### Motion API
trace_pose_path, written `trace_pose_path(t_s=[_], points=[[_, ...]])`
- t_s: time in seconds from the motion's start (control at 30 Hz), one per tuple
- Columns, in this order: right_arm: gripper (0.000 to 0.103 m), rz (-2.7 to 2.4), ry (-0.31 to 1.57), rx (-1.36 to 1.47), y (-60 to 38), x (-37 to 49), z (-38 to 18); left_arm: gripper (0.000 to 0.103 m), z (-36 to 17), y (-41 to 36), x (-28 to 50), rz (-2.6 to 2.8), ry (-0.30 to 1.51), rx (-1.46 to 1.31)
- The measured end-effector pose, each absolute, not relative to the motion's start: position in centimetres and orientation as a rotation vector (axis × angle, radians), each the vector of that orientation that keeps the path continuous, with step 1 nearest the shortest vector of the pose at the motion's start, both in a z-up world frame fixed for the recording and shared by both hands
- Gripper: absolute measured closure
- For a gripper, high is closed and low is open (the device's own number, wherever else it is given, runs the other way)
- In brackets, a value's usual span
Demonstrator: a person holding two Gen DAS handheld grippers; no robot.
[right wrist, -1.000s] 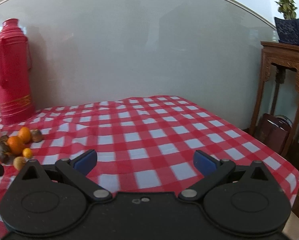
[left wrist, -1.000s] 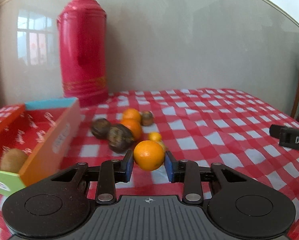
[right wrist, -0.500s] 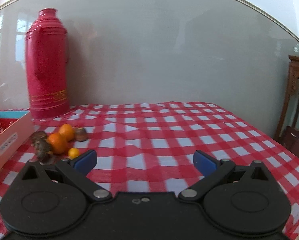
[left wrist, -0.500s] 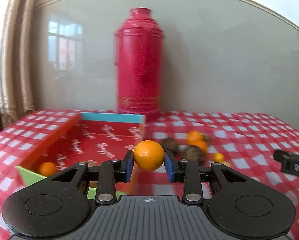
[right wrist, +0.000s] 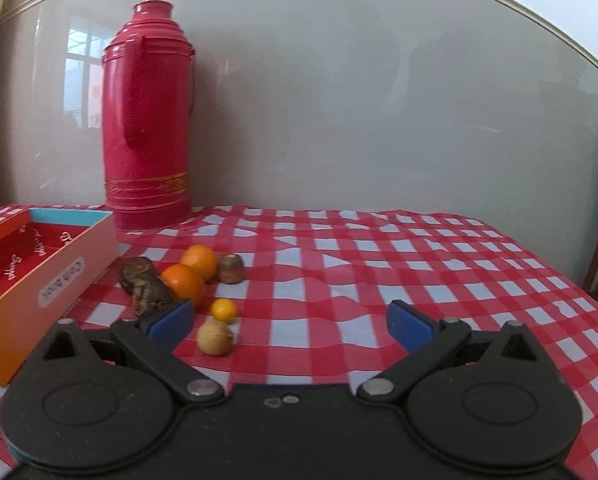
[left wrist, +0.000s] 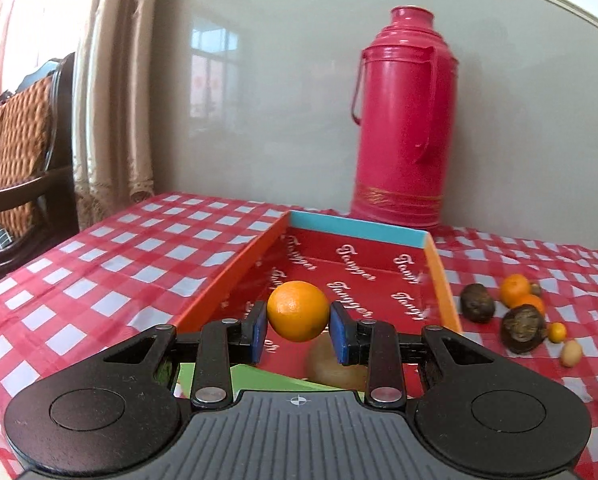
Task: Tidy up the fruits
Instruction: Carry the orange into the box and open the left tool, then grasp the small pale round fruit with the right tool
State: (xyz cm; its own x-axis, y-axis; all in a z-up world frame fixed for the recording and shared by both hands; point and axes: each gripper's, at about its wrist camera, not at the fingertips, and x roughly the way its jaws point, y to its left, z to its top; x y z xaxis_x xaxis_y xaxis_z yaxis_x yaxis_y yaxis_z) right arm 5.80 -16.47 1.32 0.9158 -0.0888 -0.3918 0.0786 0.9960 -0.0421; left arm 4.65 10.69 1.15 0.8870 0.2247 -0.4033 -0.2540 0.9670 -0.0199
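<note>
My left gripper (left wrist: 298,330) is shut on an orange (left wrist: 297,310) and holds it above the near end of the red-lined box (left wrist: 355,229). A kiwi (left wrist: 331,364) lies in the box just below. My right gripper (right wrist: 291,320) is open and empty, low over the checked cloth. Loose fruit lies ahead of it to the left: two oranges (right wrist: 185,280), dark wrinkled fruits (right wrist: 147,290), a small yellow fruit (right wrist: 223,310) and a pale round one (right wrist: 215,338). The same pile shows right of the box in the left wrist view (left wrist: 523,320).
A tall red thermos (right wrist: 147,120) stands against the wall behind the box; it also shows in the left wrist view (left wrist: 405,120). The box side (right wrist: 55,280) is at the right view's left edge. A wooden chair (left wrist: 23,152) stands beyond the table's left edge.
My left gripper has carried the orange leftward from the fruit pile to over the box. My right gripper has swung left toward the loose fruit, still open.
</note>
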Motion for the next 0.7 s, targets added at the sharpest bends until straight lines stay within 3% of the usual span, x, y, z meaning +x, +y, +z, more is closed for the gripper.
trace_pose_path(t_s=[0.13, 0.2, 0.23, 0.27, 0.43, 0.57, 0.7], points=[[0.006, -0.076, 0.403, -0.034, -15.9, 5.8, 1.3, 0.069, 1.0, 11.0, 4.8, 0.257, 0.428, -0.071], [0.006, -0.074, 0.403, -0.030, -15.9, 5.8, 1.4, 0.059, 1.0, 11.1, 4.6, 0.250, 0.423, -0.064], [0.006, -0.074, 0.404, -0.031, -15.8, 5.8, 1.4, 0.044, 1.0, 11.0, 4.5, 0.254, 0.424, -0.059], [0.006, -0.073, 0.404, -0.031, -15.8, 5.8, 1.4, 0.038, 1.0, 11.0, 4.4, 0.263, 0.422, -0.053], [0.006, -0.063, 0.409, -0.034, -15.3, 5.9, 1.3, 0.036, 1.2, 11.1, 4.1, 0.270, 0.415, -0.054], [0.006, -0.023, 0.419, -0.035, -14.9, 6.1, 1.2, 0.026, 1.4, 11.3, 3.6, 0.281, 0.398, -0.049], [0.006, 0.006, 0.431, -0.046, -14.1, 6.7, 1.1, 0.024, 1.5, 12.1, 3.2, 0.304, 0.386, -0.046]])
